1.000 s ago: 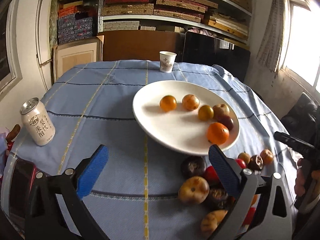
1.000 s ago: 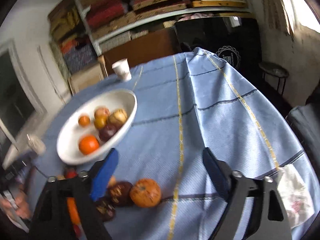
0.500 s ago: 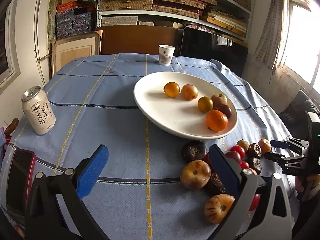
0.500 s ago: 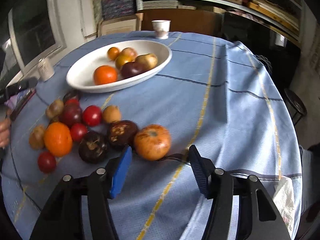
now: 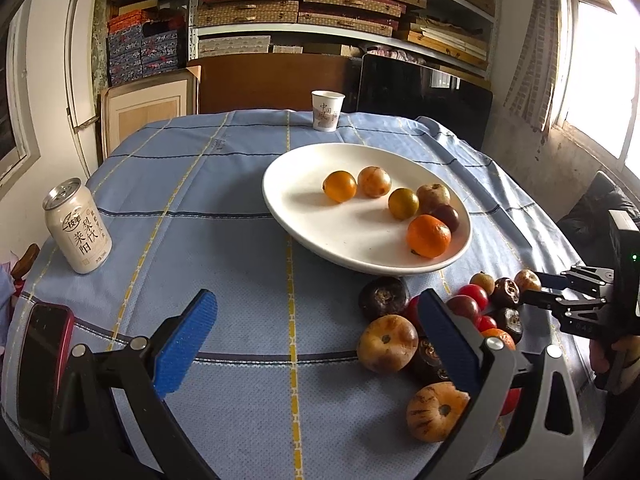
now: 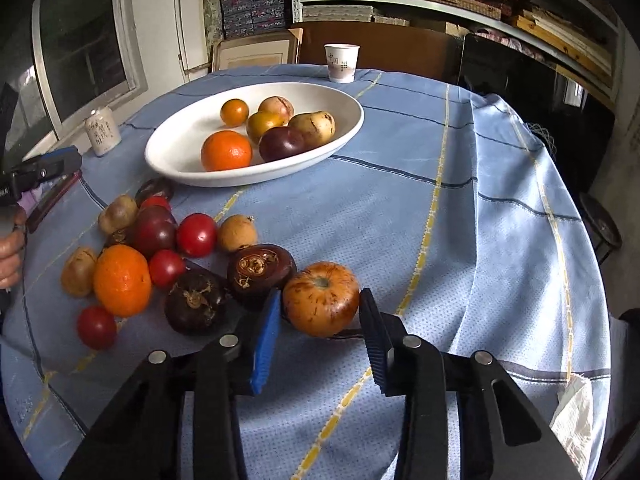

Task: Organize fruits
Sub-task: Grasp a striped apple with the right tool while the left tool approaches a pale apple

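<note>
Your counter [image 5: 240,240] is round-ish and covered with a light blue cloth with yellow and dark stripes. Sitting right on it you've got a white oval plate [image 5: 304,216], a paper cup [image 5: 327,111] at the far edge, a drink can [image 5: 78,226] off to the left, a red-cased phone [image 5: 42,364] at the near left edge, and a loose pile of fruit [image 6: 160,248] just in front of the plate.

Drink can [image 5: 78,227], paper cup [image 5: 327,110], red phone [image 5: 42,364] on blue tablecloth [image 5: 208,216]
</note>
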A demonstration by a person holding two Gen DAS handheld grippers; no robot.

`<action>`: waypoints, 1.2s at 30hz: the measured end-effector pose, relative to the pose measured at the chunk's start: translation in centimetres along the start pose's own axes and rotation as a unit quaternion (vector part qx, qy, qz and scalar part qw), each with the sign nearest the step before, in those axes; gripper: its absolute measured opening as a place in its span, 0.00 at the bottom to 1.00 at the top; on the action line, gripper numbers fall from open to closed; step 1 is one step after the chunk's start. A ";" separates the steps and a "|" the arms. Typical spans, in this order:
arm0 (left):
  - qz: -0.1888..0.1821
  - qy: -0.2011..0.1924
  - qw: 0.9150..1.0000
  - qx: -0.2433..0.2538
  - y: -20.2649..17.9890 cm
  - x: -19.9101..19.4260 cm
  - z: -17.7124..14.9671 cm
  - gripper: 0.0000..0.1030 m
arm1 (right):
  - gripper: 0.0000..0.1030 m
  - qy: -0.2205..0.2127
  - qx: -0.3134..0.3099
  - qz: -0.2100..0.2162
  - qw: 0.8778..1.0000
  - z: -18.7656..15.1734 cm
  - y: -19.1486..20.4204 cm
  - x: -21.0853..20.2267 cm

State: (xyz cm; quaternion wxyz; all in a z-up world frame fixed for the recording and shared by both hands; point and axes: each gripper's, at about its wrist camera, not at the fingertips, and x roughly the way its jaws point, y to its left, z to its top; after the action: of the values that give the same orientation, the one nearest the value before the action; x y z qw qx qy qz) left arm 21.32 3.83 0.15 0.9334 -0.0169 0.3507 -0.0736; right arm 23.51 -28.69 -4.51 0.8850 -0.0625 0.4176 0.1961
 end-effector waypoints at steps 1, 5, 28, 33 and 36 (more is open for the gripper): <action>-0.002 0.001 1.000 -0.002 0.0 0.0 0.0 0.96 | 0.39 0.000 0.001 -0.001 1.000 0.0 0.0 0.1; -0.006 0.001 1.000 0.001 -0.1 0.0 -0.1 0.96 | 0.39 0.001 0.003 -0.002 1.000 0.3 0.1 0.3; -0.148 0.064 0.981 0.110 -6.1 -1.4 -5.5 0.77 | 0.38 -0.026 0.100 0.045 0.994 0.0 -2.5 -0.7; -0.161 0.099 0.978 0.089 -5.7 0.2 -5.6 0.64 | 0.38 -0.027 0.094 0.046 0.994 0.0 -2.2 -0.9; -0.165 0.111 0.977 0.077 -5.4 0.6 -5.5 0.54 | 0.38 -0.029 0.095 0.046 0.994 0.0 -2.3 -1.0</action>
State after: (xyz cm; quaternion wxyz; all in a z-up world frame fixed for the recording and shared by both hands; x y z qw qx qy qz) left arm 17.46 -1.44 -3.98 0.8623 0.0062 0.4375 -0.2547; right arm 23.83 -31.07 -3.91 0.8885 0.0474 0.4112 0.1979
